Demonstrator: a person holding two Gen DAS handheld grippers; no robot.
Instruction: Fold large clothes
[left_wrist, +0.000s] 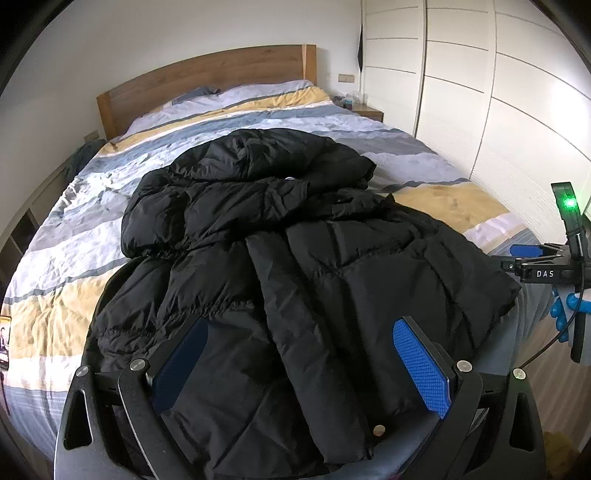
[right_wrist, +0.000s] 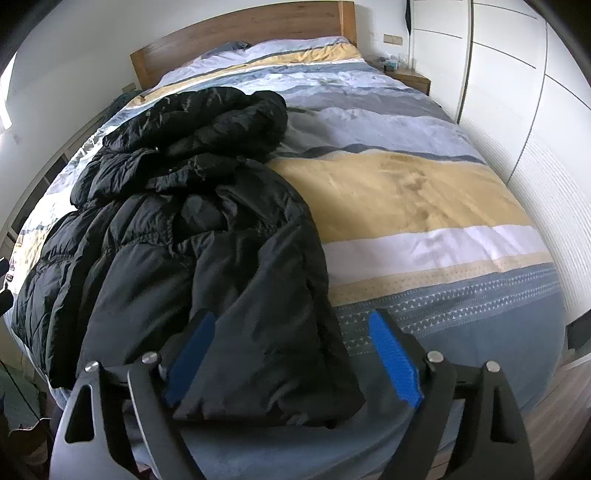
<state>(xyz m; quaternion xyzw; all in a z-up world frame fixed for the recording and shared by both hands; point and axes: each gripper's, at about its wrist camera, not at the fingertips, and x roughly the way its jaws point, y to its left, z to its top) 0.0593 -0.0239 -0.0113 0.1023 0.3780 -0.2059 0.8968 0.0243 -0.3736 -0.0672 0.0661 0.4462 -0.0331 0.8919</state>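
Observation:
A large black puffer jacket (left_wrist: 280, 236) lies crumpled on the striped bed cover (left_wrist: 110, 206), its hem at the foot of the bed. My left gripper (left_wrist: 299, 332) is open, its blue pads (left_wrist: 421, 369) standing on either side of the jacket's hem. My right gripper (right_wrist: 291, 325) is open over the jacket's near right corner (right_wrist: 258, 350). The right gripper also shows at the right edge of the left wrist view (left_wrist: 546, 266), held by a blue-gloved hand. The jacket also fills the left half of the right wrist view (right_wrist: 177, 206).
A wooden headboard (left_wrist: 207, 77) stands at the far end of the bed. A white wardrobe (left_wrist: 480, 92) runs along the right side. A small bedside table (left_wrist: 365, 110) with items sits beside it. The bed's right half (right_wrist: 406, 192) is bare cover.

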